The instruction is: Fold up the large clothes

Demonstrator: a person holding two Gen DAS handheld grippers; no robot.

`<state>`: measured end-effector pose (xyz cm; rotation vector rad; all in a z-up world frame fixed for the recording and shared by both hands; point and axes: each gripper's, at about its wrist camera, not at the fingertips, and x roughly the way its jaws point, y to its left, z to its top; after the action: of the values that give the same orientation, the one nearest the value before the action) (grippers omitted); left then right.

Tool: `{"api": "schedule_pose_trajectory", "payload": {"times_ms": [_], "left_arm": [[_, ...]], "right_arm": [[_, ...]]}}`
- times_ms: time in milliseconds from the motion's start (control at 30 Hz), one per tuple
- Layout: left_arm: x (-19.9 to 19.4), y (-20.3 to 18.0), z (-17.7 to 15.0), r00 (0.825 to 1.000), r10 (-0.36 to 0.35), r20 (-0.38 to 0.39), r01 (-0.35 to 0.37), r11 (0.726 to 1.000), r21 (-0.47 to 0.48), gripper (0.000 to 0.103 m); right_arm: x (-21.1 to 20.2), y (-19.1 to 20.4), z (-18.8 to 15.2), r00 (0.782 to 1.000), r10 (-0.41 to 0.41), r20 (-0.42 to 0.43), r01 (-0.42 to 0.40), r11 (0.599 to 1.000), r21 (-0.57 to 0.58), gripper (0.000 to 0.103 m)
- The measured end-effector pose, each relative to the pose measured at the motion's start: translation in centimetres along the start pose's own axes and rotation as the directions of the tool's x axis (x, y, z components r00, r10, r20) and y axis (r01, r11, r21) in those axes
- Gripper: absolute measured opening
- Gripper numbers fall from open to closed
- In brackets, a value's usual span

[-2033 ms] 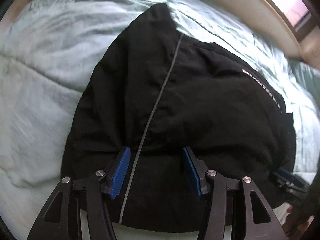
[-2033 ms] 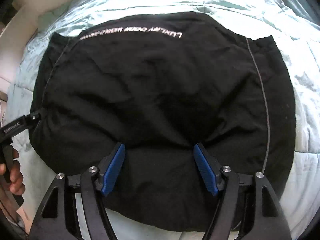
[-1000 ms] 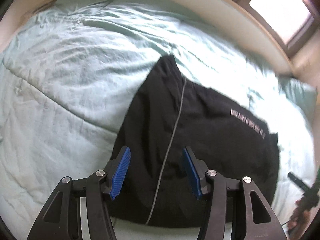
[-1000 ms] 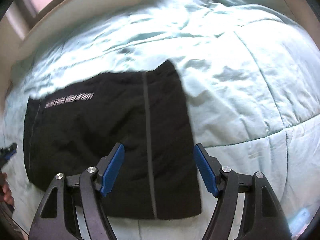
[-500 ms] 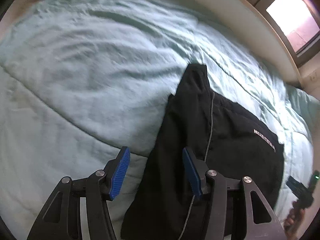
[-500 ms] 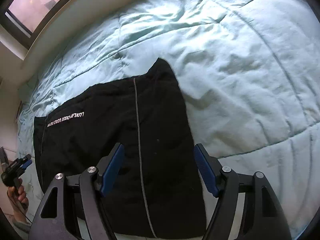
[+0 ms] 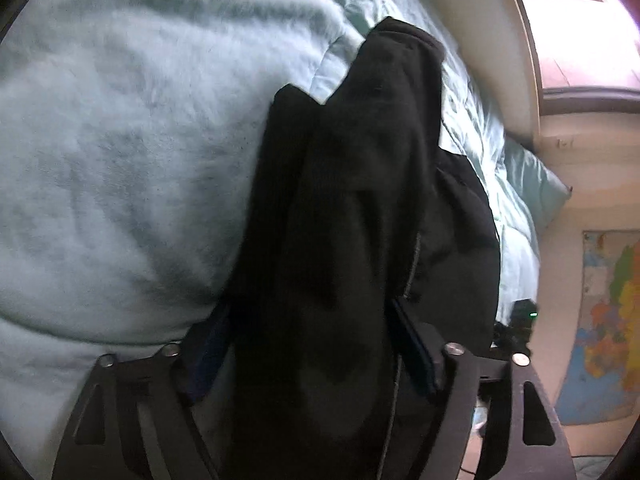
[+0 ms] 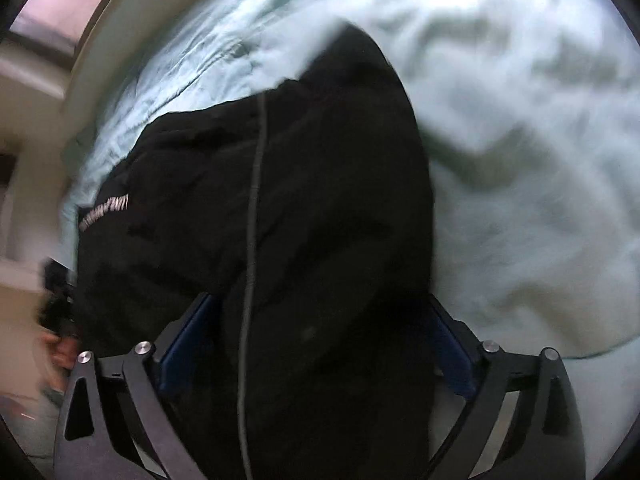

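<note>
Here, one black garment (image 7: 352,208), two grippers (image 8: 316,344).

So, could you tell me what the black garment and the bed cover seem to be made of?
Black garment: soft matte woven or knit fabric, probably cotton blend; it drapes and creases limply. Bed cover: pale green quilted comforter, padded, with stitched seams and puffy wrinkles.

A bed covered by a pale mint quilted comforter (image 7: 120,160) fills both views. A black folded fabric garment with a thin grey seam line (image 8: 280,200) lies on it, running from six o'clock up toward twelve.
</note>
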<state>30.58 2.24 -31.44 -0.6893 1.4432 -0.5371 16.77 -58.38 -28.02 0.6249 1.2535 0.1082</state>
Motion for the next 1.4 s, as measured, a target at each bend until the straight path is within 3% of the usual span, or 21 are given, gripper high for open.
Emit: {"api": "schedule_pose_trajectory", "payload": {"times_ms": [67, 133, 200, 233, 267, 333, 433, 500, 600, 633, 667, 700, 800, 1000, 1167, 1400], "left_arm": [[0.3, 0.3, 0.2, 1.000, -0.021, -0.003, 0.021, 1.000, -0.018, 0.081], [0.4, 0.2, 0.3, 1.000, -0.023, -0.007, 0.023, 1.000, -0.014, 0.081], [0.4, -0.1, 0.2, 1.000, -0.014, -0.006, 0.014, 1.000, 0.003, 0.081], [0.4, -0.5, 0.1, 1.000, -0.007, 0.001, 0.007, 1.000, 0.021, 0.079], [0.3, -1.1, 0.2, 1.000, -0.009, 0.011, 0.009, 0.999, 0.054, 0.063], [-0.2, -2.6, -0.2, 0.999, 0.007, 0.035, -0.011, 0.993, 0.121, 0.060], [-0.2, -3.0, -0.4, 0.999, -0.003, 0.040, -0.002, 0.991, 0.133, 0.057], [0.3, -2.5, 0.1, 1.000, -0.021, 0.022, 0.019, 0.995, 0.095, 0.062], [1.6, -1.9, 0.5, 0.999, -0.049, 0.001, 0.049, 0.998, 0.041, 0.064], [1.7, -2.4, 0.4, 1.000, -0.028, 0.011, 0.027, 0.998, 0.050, 0.064], [1.4, -3.1, 0.0, 1.000, 0.001, 0.027, -0.003, 0.998, 0.070, 0.058], [0.9, -3.8, -0.5, 0.999, 0.014, 0.044, -0.018, 0.995, 0.095, 0.043], [-1.6, -6.5, -2.6, 0.992, 0.021, 0.127, -0.043, 0.984, 0.170, 0.028], [-7.3, -12.8, -9.1, 0.974, -0.096, 0.205, 0.038, 0.961, 0.272, 0.025], [-11.7, -17.6, -16.4, 0.963, -0.132, 0.234, 0.042, 0.935, 0.353, 0.025], [-14.7, -16.4, -25.2, 0.965, -0.143, 0.222, 0.062, 0.940, 0.334, 0.025]], "right_arm": [[1.1, -1.9, 0.3, 0.994, 0.109, -0.017, -0.107, 0.990, 0.091, 0.102], [1.3, -2.3, 0.3, 0.990, 0.141, -0.017, -0.138, 0.985, 0.103, 0.101], [1.1, -1.6, 0.0, 0.988, 0.150, -0.021, -0.148, 0.987, 0.068, 0.090], [0.9, -1.3, -0.1, 0.986, 0.163, -0.022, -0.162, 0.986, 0.049, 0.080], [0.4, -0.8, -0.2, 0.988, 0.152, -0.017, -0.152, 0.988, 0.017, 0.071], [-0.5, 0.3, -0.5, 0.992, 0.130, 0.000, -0.129, 0.989, -0.066, 0.061], [-0.2, 0.5, -0.8, 0.991, 0.133, -0.012, -0.134, 0.988, -0.078, 0.063], [1.1, -0.3, -0.4, 0.981, 0.185, -0.052, -0.187, 0.982, -0.031, 0.080], [3.2, -1.2, 0.3, 0.963, 0.257, -0.085, -0.255, 0.966, 0.035, 0.081], [3.1, -1.0, 0.4, 0.964, 0.253, -0.080, -0.251, 0.968, 0.029, 0.076], [2.6, -0.4, 0.4, 0.970, 0.234, -0.070, -0.235, 0.972, -0.002, 0.062], [1.8, 0.3, 0.3, 0.976, 0.210, -0.057, -0.213, 0.976, -0.044, 0.049], [-1.0, 2.7, -1.0, 0.986, 0.164, -0.011, -0.163, 0.976, -0.147, 0.036], [-7.4, 7.9, -4.8, 0.981, 0.182, 0.062, -0.160, 0.952, -0.263, 0.031], [-13.5, 10.7, -9.9, 0.979, 0.175, 0.101, -0.130, 0.931, -0.342, 0.030], [-18.9, 10.8, -18.0, 0.987, 0.135, 0.090, -0.096, 0.933, -0.346, 0.030]]}}
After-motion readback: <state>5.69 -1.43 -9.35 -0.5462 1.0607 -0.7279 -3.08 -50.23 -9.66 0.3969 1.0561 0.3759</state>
